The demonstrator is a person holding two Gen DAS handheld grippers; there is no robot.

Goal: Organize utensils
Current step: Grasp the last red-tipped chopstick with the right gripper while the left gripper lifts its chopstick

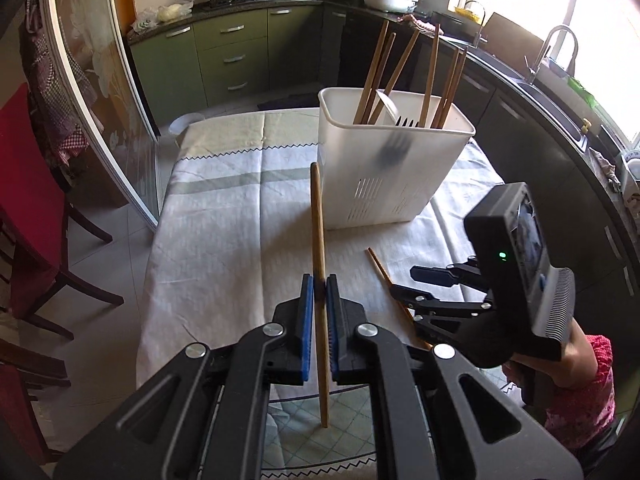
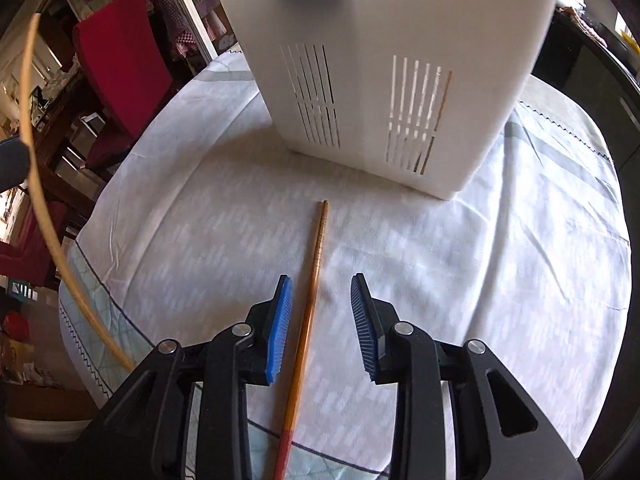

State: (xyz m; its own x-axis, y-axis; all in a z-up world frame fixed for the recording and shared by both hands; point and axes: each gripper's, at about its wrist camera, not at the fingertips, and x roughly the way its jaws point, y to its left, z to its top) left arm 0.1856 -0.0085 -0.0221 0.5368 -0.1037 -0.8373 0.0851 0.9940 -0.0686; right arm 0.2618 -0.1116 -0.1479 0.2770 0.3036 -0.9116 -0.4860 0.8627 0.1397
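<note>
Here a pale tablecloth [image 1: 224, 216] covers the table, green kitchen cabinets [image 1: 224, 60] behind.

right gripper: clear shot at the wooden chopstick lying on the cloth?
Probably yes. The right gripper is open, its blue pads straddling the red-ended wooden chopstick lying on the tablecloth, nothing between. The white plastic utensil holder stands beyond the chopstick's tip.

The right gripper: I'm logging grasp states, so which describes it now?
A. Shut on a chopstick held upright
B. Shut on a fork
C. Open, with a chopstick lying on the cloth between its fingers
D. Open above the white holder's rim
C: the right gripper has its jaws spread, and the chopstick lies flat on the tablecloth between them, in front of the white utensil holder.
</note>
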